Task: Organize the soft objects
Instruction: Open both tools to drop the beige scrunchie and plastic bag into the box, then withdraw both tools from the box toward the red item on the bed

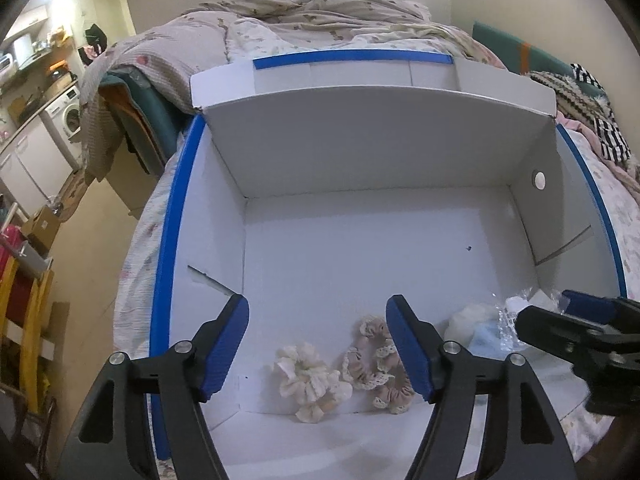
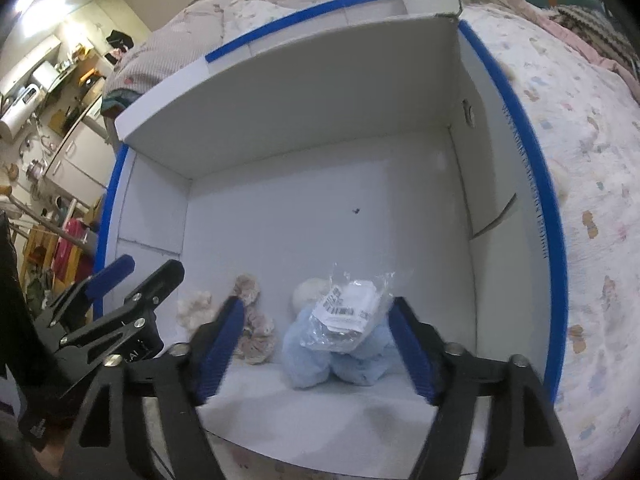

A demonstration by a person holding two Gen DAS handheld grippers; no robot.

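A white cardboard box (image 1: 360, 240) with blue edges lies open on the bed. On its floor near the front wall lie a cream scrunchie (image 1: 310, 380) and a beige lace-trimmed scrunchie (image 1: 376, 364). My left gripper (image 1: 318, 344) hangs open above them, its blue pads clear of both. Further right lie a light blue plush item (image 2: 340, 356), a white fluffy ball (image 2: 310, 292) and a clear plastic packet with a label (image 2: 348, 316) on top. My right gripper (image 2: 318, 344) stands open around the blue item and packet, pads not pressing. Both scrunchies (image 2: 248, 320) show left of it.
The box's far flap (image 1: 372, 120) stands up at the back. A rumpled patterned blanket (image 1: 320, 12) and striped cloths (image 1: 592, 100) lie on the bed behind. Left of the bed are a washing machine (image 1: 66, 120), cabinets and a yellow wooden frame (image 1: 28, 340).
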